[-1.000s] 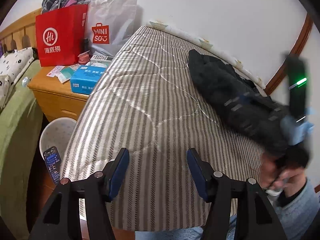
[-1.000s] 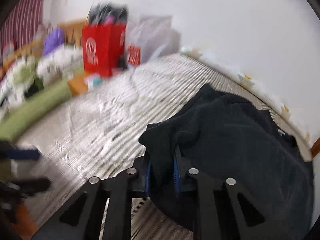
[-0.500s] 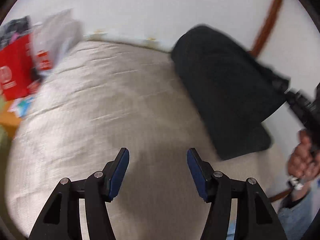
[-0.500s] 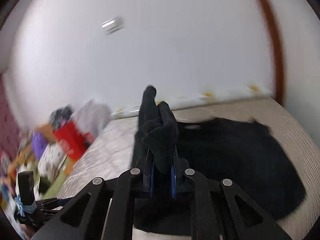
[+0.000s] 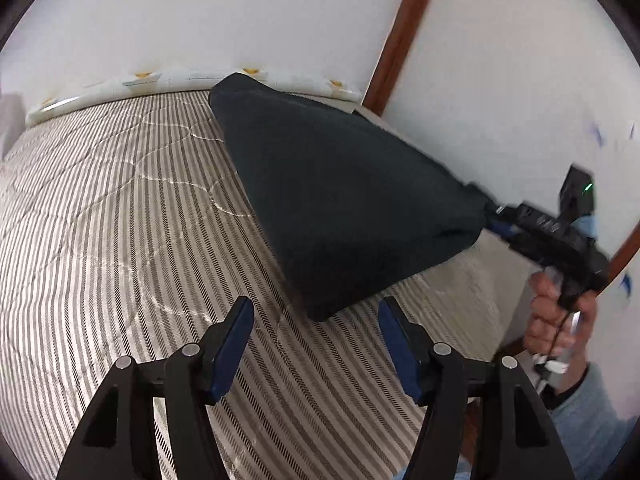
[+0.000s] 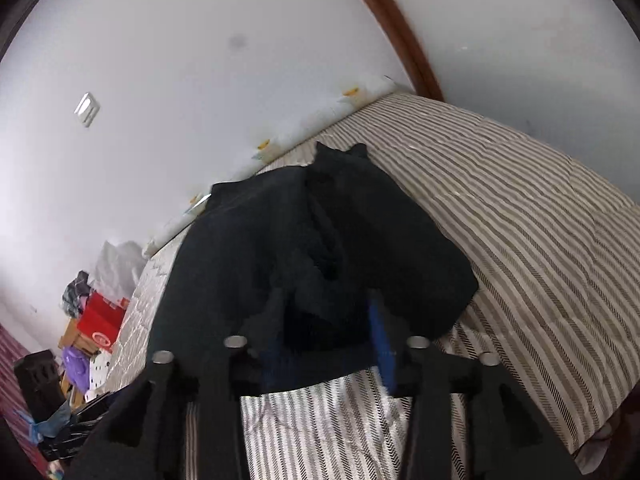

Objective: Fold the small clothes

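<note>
The right tongs [image 6: 326, 344] are opening around the black garment [image 5: 340, 200], which may slump unevenly onto the striped bed [image 5: 120, 220]. The left tongs [image 5: 314, 344], wide and empty, sit at the garment's six o'clock and could miss its hem

Both wrist views down onto bed [image 5: 120, 216]

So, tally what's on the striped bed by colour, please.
Black: 1, the garment, one corner between the right tool's opening jaws.
Other colours: 0 in view on the striped bed.
Total: 1
</note>
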Tool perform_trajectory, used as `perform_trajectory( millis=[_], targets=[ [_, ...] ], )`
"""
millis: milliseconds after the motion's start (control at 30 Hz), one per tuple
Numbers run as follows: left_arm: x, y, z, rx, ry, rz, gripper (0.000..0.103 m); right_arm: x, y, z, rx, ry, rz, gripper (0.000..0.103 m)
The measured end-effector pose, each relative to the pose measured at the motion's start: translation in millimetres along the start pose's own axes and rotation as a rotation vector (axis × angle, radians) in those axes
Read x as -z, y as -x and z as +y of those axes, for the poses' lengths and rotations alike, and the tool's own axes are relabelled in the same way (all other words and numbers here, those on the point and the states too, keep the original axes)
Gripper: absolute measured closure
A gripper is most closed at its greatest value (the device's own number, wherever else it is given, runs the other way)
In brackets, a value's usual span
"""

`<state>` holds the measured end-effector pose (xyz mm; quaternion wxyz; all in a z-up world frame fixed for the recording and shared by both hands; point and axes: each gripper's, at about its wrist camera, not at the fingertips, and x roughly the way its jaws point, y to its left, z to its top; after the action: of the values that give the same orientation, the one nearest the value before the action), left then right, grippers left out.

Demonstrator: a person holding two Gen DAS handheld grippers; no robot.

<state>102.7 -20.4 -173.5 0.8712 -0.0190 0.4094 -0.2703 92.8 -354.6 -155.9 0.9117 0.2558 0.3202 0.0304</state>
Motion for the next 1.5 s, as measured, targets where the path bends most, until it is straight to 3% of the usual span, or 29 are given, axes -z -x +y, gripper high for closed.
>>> perform_trajectory(
  millis=[100,367,500,567,667,733,800,933,1000,1233,1500],
  targets=[
    [0.3,-10.7,-1.4,-0.037,-0.012,0.020,0.040,-3.3,-5.7,9.7,-0.021,0.034,0.003,0.047],
    [-10.1,-37.9,-11.7,-0.067,-0.035,0.074,0.040,-28.9,-62.6,11.2,-0.018,-0.069,0.040,0.049],
    [-20.6,-51.6,-19.0,-0.120,-0.039,0.060,0.040,-44.8,-79.4,26.4,0.030,-0.044,0.054,0.085],
    [-22.4,-58.8,-24.0,-0.170,-0.058,0.054,0.040,-54.3,-70.8,34.3,0.036,0.017,0.005,0.088],
    [-22.9,-63.3,-25.6,-0.178,-0.060,0.065,0.039,-65.0,-33.7,30.1,0.001,0.054,-0.131,0.090],
    [-22.5,-62.9,-23.0,-0.172,-0.050,0.066,0.039,-66.3,-12.1,19.8,0.047,0.078,-0.215,0.090],
    [-21.8,-60.5,-21.4,-0.157,-0.043,0.068,0.039,-66.1,-10.8,-1.8,0.099,0.070,-0.204,0.090],
    [-23.0,-56.3,-26.6,-0.145,-0.053,0.060,0.040,-62.5,-38.7,-36.5,0.124,0.007,-0.056,0.088],
    [-24.4,-55.4,-30.6,-0.151,-0.060,0.053,0.041,-57.1,-40.6,-35.7,0.144,0.040,-0.030,0.086],
    [-40.3,-63.5,-41.8,-0.149,-0.051,0.045,0.044,-46.6,-22.8,-32.8,0.216,0.107,-0.009,0.067],
    [-42.1,-64.0,-45.9,-0.139,-0.038,0.039,0.059,-31.6,-4.0,-33.3,0.268,0.172,-0.007,0.054]
  ],
)
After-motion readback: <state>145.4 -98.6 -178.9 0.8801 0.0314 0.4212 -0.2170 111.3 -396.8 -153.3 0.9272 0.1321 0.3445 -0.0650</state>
